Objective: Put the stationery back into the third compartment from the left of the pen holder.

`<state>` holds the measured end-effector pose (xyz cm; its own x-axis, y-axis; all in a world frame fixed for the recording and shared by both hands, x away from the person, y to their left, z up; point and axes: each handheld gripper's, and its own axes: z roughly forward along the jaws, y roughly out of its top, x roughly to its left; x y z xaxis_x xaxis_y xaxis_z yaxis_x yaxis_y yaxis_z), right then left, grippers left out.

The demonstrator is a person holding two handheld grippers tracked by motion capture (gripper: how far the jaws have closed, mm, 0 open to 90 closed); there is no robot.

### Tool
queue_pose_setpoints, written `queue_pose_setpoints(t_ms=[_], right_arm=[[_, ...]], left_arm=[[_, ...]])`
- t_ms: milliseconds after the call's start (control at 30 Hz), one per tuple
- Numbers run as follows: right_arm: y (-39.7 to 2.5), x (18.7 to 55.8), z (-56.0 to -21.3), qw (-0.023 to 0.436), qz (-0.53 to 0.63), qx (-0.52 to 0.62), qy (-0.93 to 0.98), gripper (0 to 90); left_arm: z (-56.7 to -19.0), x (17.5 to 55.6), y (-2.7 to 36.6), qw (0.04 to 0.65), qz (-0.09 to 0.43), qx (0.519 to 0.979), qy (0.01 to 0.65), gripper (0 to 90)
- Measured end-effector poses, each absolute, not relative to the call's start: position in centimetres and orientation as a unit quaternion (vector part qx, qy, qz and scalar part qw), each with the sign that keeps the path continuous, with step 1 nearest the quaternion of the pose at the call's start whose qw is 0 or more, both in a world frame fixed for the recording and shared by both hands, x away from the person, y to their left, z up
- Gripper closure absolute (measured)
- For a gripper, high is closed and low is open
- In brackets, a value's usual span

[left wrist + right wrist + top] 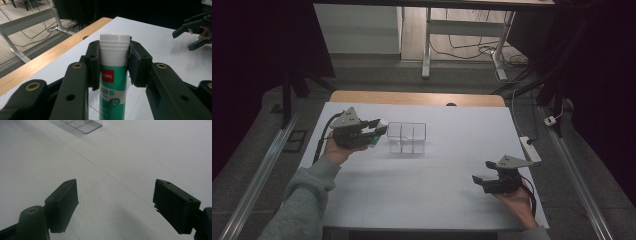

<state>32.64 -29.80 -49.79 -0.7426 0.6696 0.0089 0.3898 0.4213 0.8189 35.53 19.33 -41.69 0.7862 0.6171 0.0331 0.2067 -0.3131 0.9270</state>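
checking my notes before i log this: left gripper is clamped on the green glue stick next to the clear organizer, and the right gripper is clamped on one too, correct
Not quite. The right gripper holds nothing: the right gripper view shows its jaws spread wide over the bare white table. The rest stands: the left gripper is clamped on the green glue stick, beside the clear organizer in the high view.

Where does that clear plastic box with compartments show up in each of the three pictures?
High view: the clear compartment box stands left of centre on the white table, just right of the left gripper.
Left gripper view: not in it that I can tell; the glue stick blocks the middle.
Right gripper view: top edge, left of centre.
Shared landmark: the white tabletop.
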Motion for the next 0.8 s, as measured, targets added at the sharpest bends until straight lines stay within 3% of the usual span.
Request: queue_pose_setpoints(t_ms=[800], right_arm=[[-29.8,32.7,-49.9,0.163,0.427,0.321,0.829,19.6]], left_arm=[[-41.3,38.2,16.6,0.53,0.189,0.785,0.258,64.2]])
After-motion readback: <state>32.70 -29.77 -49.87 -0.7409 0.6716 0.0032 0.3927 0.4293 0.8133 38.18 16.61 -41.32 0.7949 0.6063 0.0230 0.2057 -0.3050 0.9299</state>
